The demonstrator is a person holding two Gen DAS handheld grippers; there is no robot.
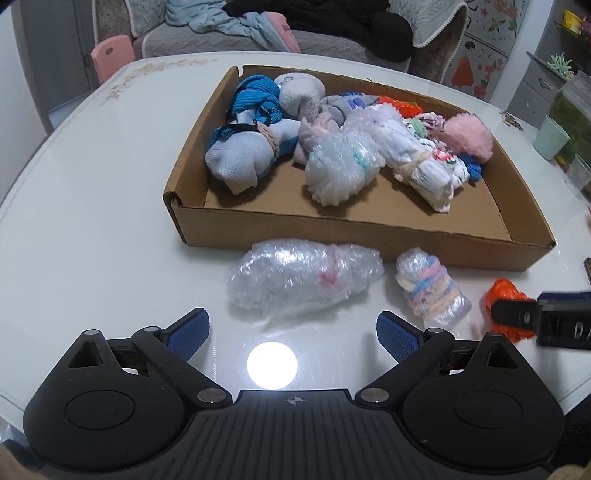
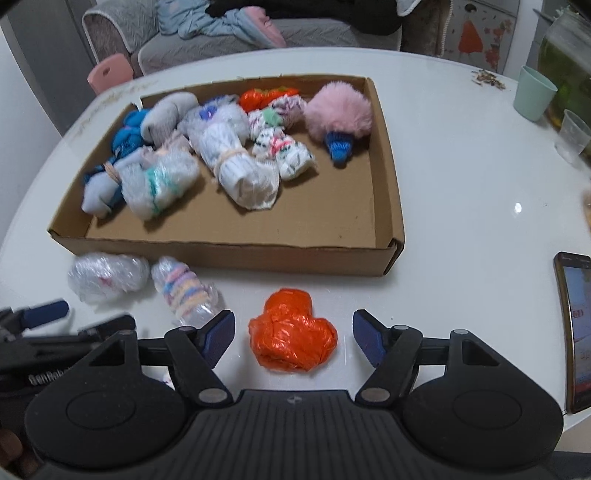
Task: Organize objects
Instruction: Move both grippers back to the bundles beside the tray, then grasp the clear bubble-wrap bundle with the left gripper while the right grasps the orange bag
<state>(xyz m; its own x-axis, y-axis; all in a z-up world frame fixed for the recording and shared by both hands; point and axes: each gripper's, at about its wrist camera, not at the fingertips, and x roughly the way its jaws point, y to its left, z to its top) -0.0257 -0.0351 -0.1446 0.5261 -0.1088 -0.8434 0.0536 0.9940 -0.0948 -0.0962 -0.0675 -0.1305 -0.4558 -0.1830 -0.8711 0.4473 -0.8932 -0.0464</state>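
A shallow cardboard box (image 1: 332,236) (image 2: 229,254) on the white table holds several wrapped sock bundles and a pink pompom (image 1: 468,137) (image 2: 338,109). In front of it lie a clear-wrapped bundle (image 1: 303,278) (image 2: 107,277), a pastel striped bundle (image 1: 432,291) (image 2: 184,290) and an orange bundle (image 1: 508,306) (image 2: 291,328). My left gripper (image 1: 293,328) is open and empty, just short of the clear-wrapped bundle. My right gripper (image 2: 293,339) is open, its fingers on either side of the orange bundle without touching it.
A phone (image 2: 576,328) lies at the table's right edge. A green cup (image 2: 533,98) (image 1: 550,137), a clear plastic cup (image 2: 572,134) and a glass tank (image 2: 565,55) stand at the far right. A sofa with clothes (image 1: 258,26) is behind the table.
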